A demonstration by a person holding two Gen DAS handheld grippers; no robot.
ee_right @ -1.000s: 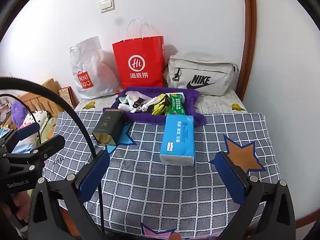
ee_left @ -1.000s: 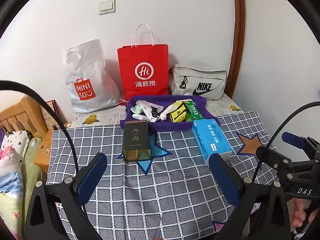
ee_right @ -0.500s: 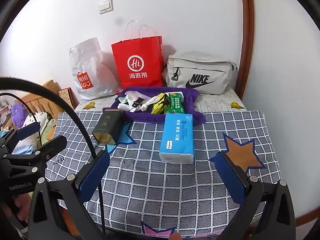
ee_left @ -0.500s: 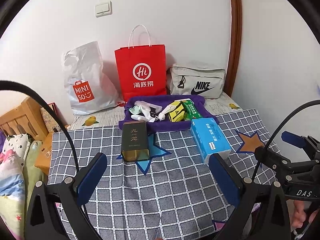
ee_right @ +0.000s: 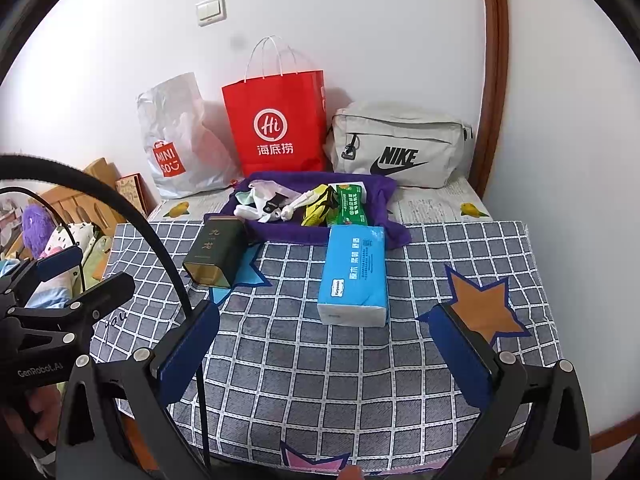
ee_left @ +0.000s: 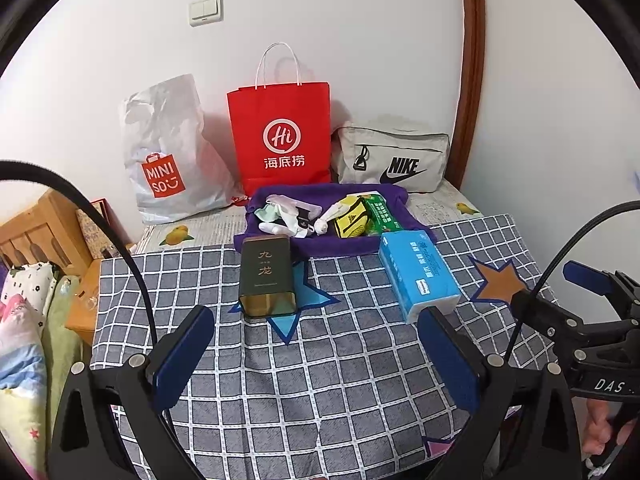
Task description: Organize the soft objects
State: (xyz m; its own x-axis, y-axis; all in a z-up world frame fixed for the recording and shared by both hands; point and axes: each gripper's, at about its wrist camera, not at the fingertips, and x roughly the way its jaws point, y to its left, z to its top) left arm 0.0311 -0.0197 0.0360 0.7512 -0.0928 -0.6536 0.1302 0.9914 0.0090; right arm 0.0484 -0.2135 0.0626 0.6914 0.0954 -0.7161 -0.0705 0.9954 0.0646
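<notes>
Checked cloth [ee_left: 320, 380] covers the table by a white wall [ee_left: 360, 40]; both grippers [ee_left: 316, 344] [ee_right: 324, 336] gape, empty.

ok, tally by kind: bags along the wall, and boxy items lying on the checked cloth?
Bags: 3. White Miniso bag, red paper bag, grey Nike bag.
Boxy items: 2. Dark tea tin, blue tissue pack.
Total: 5. Small items in the purple tray not counted.

White plastered wall [ee_left: 360, 20] with cream double light switch [ee_left: 205, 10]; curved brown wooden door frame [ee_left: 468, 60]; pale wooden headboard [ee_left: 36, 232], left.
</notes>
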